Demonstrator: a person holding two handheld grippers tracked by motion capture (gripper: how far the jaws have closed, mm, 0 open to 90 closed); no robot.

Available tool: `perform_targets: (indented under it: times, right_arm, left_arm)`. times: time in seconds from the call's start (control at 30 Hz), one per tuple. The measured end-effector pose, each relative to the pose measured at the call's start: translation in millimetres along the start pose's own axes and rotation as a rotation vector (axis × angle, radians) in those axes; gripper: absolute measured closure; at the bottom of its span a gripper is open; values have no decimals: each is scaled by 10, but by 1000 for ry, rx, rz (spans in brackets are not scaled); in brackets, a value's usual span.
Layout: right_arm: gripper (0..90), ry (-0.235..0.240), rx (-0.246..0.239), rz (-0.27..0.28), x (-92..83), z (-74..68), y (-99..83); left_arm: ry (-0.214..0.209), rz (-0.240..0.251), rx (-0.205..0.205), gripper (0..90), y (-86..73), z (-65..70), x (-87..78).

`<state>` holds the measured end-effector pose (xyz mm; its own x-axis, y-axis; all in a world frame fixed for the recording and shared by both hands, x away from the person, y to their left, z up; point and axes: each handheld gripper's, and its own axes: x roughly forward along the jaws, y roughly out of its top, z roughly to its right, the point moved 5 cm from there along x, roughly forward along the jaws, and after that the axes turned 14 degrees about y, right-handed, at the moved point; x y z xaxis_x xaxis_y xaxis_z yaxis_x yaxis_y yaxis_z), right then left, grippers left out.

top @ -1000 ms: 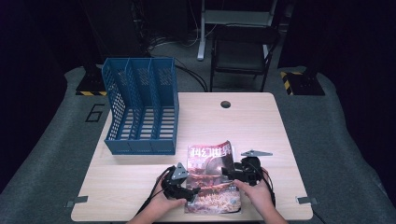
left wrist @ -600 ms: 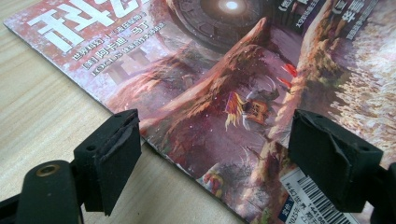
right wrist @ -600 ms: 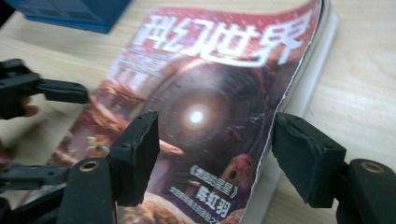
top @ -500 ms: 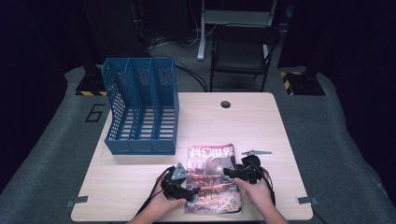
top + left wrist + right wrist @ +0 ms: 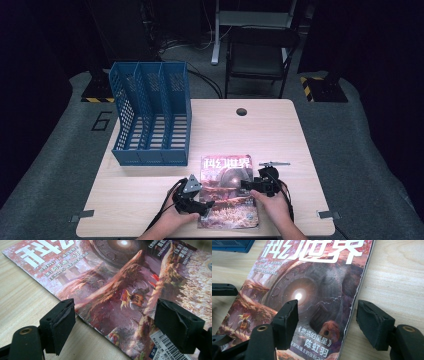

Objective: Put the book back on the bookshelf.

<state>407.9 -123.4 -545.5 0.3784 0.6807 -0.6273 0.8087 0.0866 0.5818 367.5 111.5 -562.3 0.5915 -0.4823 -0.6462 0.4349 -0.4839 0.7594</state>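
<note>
Left gripper [image 5: 115,322] jaws wide, straddling the magazine [image 5: 229,190] left edge, no grip. Right gripper [image 5: 328,320] jaws wide, just been closing slightly, astride its right edge. Magazine flat on tabletop [image 5: 280,130], near front. Blue file rack [image 5: 150,115], 3 slots, all empty, back-left.

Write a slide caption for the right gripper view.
Right gripper, jaws open, straddles the right edge of a magazine lying flat on the wooden table.
</note>
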Motion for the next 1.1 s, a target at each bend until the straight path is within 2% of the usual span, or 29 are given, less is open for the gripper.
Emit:
perform_targets:
  times: [0.1, 0.23, 0.27, 0.3, 0.33, 0.4, 0.47, 0.6, 0.77, 0.87, 1.1]
  right_arm:
    - [323, 19, 3, 10, 17, -11, 3]
    - [303, 15, 25, 12, 26, -35, 1]
    - [302, 22, 16, 15, 22, -18, 6]
    - [302, 25, 23, 14, 19, -16, 7]
    - [302, 30, 52, 17, 15, -30, 6]
    - [303, 43, 43, 24, 4, -24, 14]
    - [304, 48, 54, 29, -8, -43, 15]
    - [324, 71, 49, 49, -57, -74, 32]
    - [358, 130, 39, 97, -129, -134, 82]
    - [360, 139, 15, 98, -136, -155, 97]
    - [399, 185, 9, 98, -176, -240, 108]
  left_arm:
    - [1, 0, -1, 171, 0, 1, 1]
    - [0, 0, -1, 171, 1, 1, 1]
    - [0, 0, -1, 171, 1, 1, 1]
    - [1, 1, -1, 170, 1, 1, 1]
    - [2, 1, 5, 171, 2, -4, 2]
    - [3, 1, 4, 170, 2, -4, 1]
    - [3, 1, 7, 171, 3, -5, 2]
    - [5, 1, 5, 170, 2, -4, 1]
    - [-2, -6, 6, 171, 2, -4, -4]
    - [-1, -7, 7, 171, 1, -4, -4]
    - [-1, -6, 8, 171, 1, -5, -4]
